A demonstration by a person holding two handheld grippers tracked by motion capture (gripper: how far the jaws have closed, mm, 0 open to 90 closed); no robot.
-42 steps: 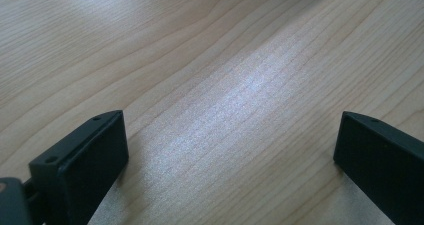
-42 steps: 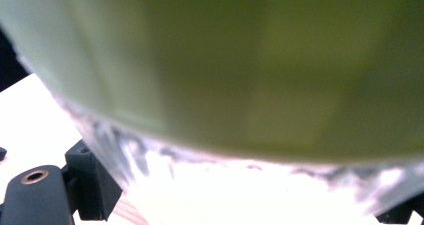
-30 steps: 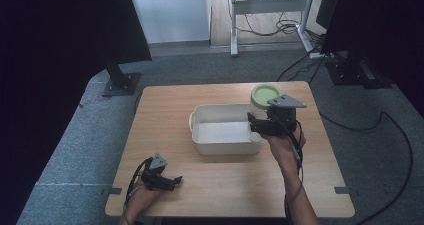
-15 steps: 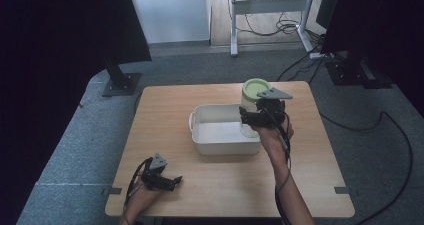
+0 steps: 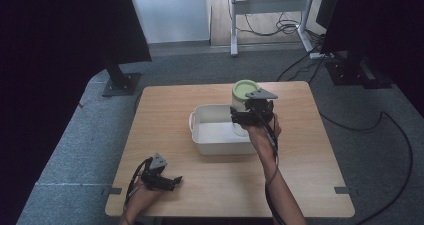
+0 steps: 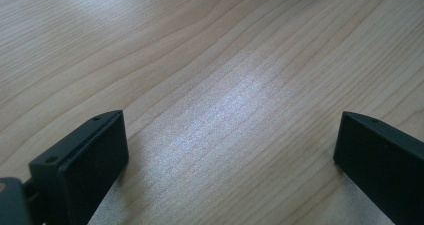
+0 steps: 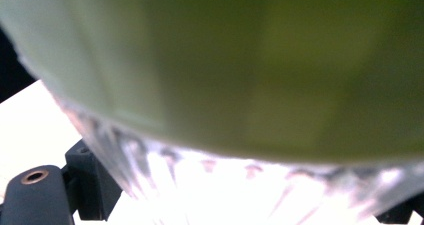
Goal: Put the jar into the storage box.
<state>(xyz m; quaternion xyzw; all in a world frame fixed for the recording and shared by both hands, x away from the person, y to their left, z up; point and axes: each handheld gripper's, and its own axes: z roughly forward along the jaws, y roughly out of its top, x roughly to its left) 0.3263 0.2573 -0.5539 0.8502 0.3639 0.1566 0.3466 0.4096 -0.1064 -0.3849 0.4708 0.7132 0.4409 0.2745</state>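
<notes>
Gripping a clear ribbed jar (image 5: 242,105), green-lidded, the right gripper (image 5: 248,117) over a white rectangular tub (image 5: 212,140).

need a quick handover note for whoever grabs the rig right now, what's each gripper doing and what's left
Right gripper: shut on the green-lidded jar, held raised over the right end of the white tub. The right gripper view shows the jar's green lid and clear body close up.
Left gripper: open, holding nothing, resting on the table near its front left corner; fingers wide apart over bare wood.
Done: jar gripped and lifted.
Left, likely: lower the jar into the tub and release. The tub looks empty.
</notes>
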